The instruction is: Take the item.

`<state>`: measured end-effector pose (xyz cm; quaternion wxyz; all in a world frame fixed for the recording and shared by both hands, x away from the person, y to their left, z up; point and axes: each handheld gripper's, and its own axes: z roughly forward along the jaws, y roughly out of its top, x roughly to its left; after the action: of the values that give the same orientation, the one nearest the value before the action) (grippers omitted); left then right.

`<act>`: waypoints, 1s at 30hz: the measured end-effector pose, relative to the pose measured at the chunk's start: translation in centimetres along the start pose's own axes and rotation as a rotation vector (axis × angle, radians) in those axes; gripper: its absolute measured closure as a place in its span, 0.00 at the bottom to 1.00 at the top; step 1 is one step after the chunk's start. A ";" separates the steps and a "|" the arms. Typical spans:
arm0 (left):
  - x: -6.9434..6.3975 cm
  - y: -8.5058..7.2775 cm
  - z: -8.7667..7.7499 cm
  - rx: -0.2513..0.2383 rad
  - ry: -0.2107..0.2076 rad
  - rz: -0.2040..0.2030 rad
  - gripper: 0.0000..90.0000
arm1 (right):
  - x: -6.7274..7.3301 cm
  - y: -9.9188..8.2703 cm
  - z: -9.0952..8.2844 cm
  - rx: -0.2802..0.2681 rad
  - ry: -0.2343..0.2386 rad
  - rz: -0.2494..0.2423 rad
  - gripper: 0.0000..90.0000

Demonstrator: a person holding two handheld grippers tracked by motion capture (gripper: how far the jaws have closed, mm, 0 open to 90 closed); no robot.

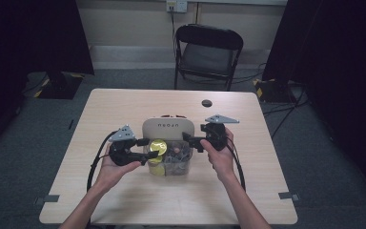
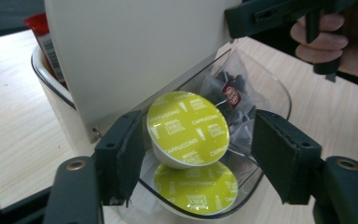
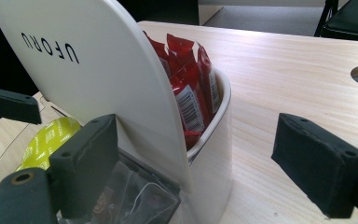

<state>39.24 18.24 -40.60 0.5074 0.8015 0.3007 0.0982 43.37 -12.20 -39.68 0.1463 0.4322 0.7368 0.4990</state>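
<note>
A box [image 1: 183, 168] stands mid-table with its white lid [image 1: 167, 128] raised. Its clear front part [image 2: 279, 88] holds tea bags [image 2: 230, 91] and a green-topped capsule [image 2: 196, 189]. A second green capsule [image 2: 188, 128] tilts above that one, between the jaws of my left gripper [image 2: 198, 149]. The left pad [image 2: 130, 154] touches its edge and the right pad [image 2: 272, 154] stands apart from it. My right gripper [image 3: 182, 158] is open, wide, at the box's right end [image 3: 214, 163]. One pad [image 3: 84, 158] sits before the lid [image 3: 88, 70]. Red sachets [image 3: 186, 88] fill the back part.
A round cable hole [image 1: 207, 103] lies in the tabletop behind the box. A black folding chair [image 1: 207, 52] stands beyond the far edge. Bare wood stretches left and right of the box, and cables trail from both grippers toward the near edge.
</note>
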 end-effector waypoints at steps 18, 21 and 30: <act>-0.3 -0.2 1.9 0.024 -0.015 0.016 0.40 | 0.0 0.0 0.0 -0.002 0.002 0.003 0.16; -0.4 -0.1 2.1 0.029 -0.017 0.012 0.40 | 0.0 0.0 0.0 -0.003 0.004 0.003 0.16; -0.2 -0.2 2.6 0.050 -0.030 0.007 0.41 | 0.0 0.0 0.0 -0.004 0.005 0.005 0.16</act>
<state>40.21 16.25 -41.94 0.4911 0.8164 0.2929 0.0804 43.39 -12.22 -39.68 0.1441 0.4325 0.7350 0.5020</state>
